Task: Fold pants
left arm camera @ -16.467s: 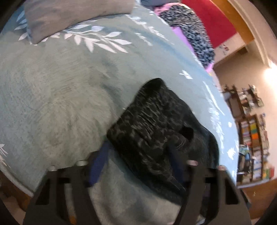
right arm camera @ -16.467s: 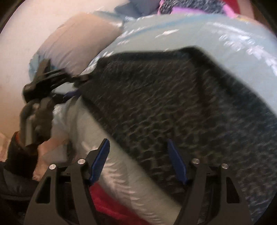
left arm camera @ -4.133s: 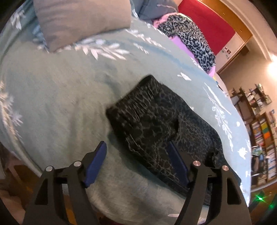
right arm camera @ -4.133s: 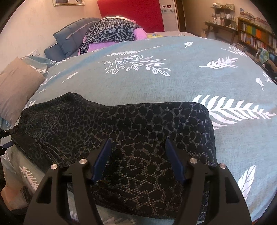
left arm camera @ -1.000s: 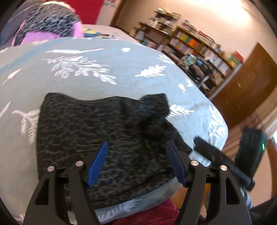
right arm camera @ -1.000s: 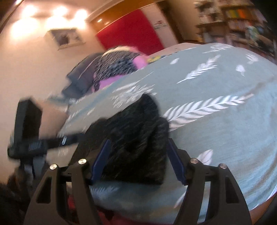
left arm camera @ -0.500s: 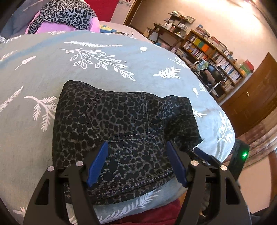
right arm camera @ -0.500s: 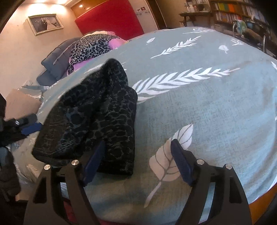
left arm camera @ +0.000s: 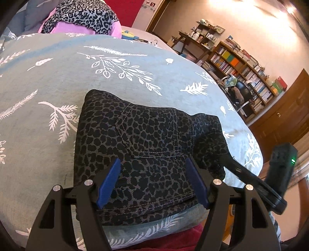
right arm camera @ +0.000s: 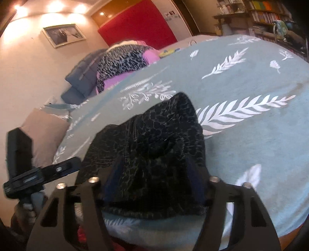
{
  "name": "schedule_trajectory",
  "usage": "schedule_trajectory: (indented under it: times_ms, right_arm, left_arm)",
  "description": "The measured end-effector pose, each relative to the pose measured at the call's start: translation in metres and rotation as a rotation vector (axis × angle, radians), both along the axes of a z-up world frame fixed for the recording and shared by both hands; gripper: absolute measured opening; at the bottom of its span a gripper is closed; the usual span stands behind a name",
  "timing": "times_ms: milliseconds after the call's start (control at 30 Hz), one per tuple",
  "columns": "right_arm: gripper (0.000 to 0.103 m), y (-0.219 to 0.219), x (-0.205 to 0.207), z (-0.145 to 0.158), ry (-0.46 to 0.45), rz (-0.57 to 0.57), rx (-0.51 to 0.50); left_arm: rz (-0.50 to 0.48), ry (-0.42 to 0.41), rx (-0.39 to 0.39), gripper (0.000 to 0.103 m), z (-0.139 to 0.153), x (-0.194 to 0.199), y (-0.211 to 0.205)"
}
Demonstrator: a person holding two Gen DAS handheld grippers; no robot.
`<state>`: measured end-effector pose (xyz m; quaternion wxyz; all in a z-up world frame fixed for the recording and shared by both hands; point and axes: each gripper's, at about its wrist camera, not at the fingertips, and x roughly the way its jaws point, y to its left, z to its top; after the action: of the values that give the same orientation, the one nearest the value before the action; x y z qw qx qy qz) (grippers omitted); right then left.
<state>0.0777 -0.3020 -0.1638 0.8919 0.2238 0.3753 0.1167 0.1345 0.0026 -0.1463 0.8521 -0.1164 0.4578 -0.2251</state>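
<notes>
The dark leopard-print pants [left arm camera: 144, 135] lie folded into a thick block near the front edge of the teal leaf-print bedspread [left arm camera: 38, 135]. My left gripper [left arm camera: 152, 181] is open above the block's near edge, its blue pads apart over the cloth. In the right wrist view the bunched right end of the pants [right arm camera: 154, 135] fills the gap of my right gripper [right arm camera: 154, 173]. Its jaws are closing, and the cloth laps over both pads. The right gripper's finger [left arm camera: 251, 179] also shows at the pants' right end in the left wrist view.
A heap of leopard and pink clothes [left arm camera: 81, 17] and grey pillows lie at the bed's far end. Bookshelves [left arm camera: 241, 67] and a chair stand beyond the bed's right side. A tan pillow [right arm camera: 42, 131] lies at the left. Red cloth [left arm camera: 173, 237] hangs below the front edge.
My right gripper has slid left from bare bedspread onto the pants' end and its jaws have narrowed around the cloth. The left gripper has edged slightly along the pants, still open.
</notes>
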Motion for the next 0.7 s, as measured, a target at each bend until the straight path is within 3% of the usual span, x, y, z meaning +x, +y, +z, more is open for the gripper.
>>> schedule_trajectory:
  times_ms: [67,100,133,300,533,700]
  right_arm:
    - [0.040,0.002,0.002,0.001,-0.001,-0.016,-0.007]
    - [0.025,-0.001,0.000,0.004,-0.013,-0.020,-0.005]
    - [0.016,-0.005,-0.004,0.011,-0.029,-0.021,0.002]
    - [0.012,-0.021,-0.026,0.022,-0.022,0.001,0.033]
    - [0.012,-0.036,-0.031,-0.038,0.134,-0.045,0.059]
    - [0.017,-0.034,-0.035,-0.032,0.111,-0.039,0.004]
  left_arm:
    - [0.004,-0.005,0.001,0.069,0.001,0.000,0.002]
    - [0.006,-0.007,0.002,0.069,0.001,0.001,0.003]
    - [0.010,-0.009,0.000,0.069,0.002,0.001,0.004]
    - [0.030,0.006,-0.012,0.069,-0.002,0.008,0.004]
    - [0.007,0.022,0.011,0.069,-0.016,0.009,-0.002]
    - [-0.021,-0.015,0.073,0.069,-0.022,0.002,-0.009]
